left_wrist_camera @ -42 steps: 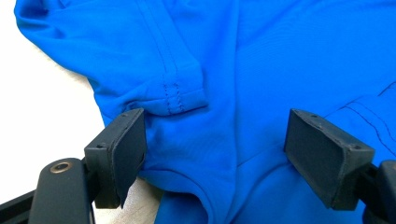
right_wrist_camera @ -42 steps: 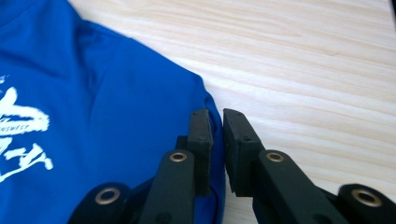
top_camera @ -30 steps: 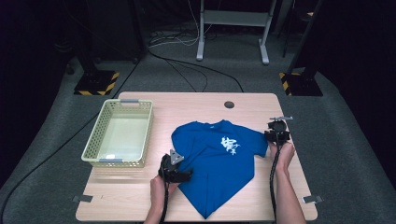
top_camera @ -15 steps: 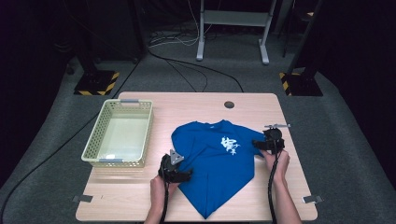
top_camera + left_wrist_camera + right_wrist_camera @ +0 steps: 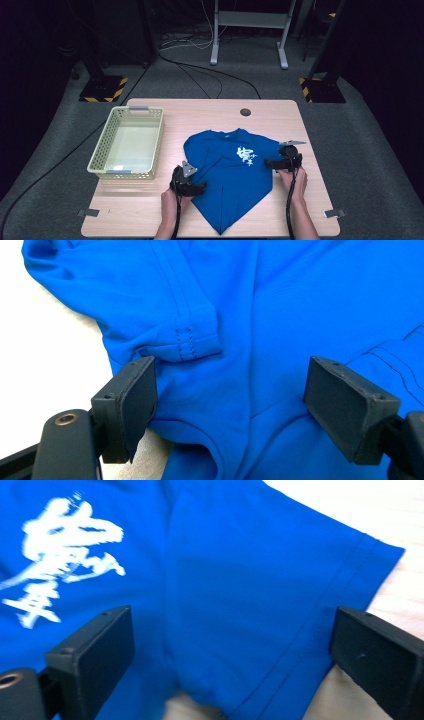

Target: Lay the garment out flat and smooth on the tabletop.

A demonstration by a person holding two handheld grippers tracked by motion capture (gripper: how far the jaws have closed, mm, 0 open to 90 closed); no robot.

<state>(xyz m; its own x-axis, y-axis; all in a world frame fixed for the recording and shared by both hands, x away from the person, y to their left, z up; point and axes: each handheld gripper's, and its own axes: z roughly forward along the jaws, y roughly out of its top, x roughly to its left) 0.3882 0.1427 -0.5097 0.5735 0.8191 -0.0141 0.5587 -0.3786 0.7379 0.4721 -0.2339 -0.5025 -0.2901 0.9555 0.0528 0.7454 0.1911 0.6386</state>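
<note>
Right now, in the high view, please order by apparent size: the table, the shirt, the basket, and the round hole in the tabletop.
1. table
2. shirt
3. basket
4. hole

The shirt and basket look fairly close in area; the shirt seems larger, though it lies nearer the camera.

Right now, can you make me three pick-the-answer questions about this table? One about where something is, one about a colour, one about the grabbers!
1. Where is the basket?
A. left of the shirt
B. on top of the shirt
C. right of the shirt

2. What colour is the shirt?
A. red
B. blue
C. yellow

3. How are the left gripper and right gripper?
A. both shut
B. one shut
C. both open

Answers:
1 A, the basket sits on the table apart from the shirt's left side.
2 B, blue with white print.
3 C, each pair of jaws stands wide over cloth.
</note>
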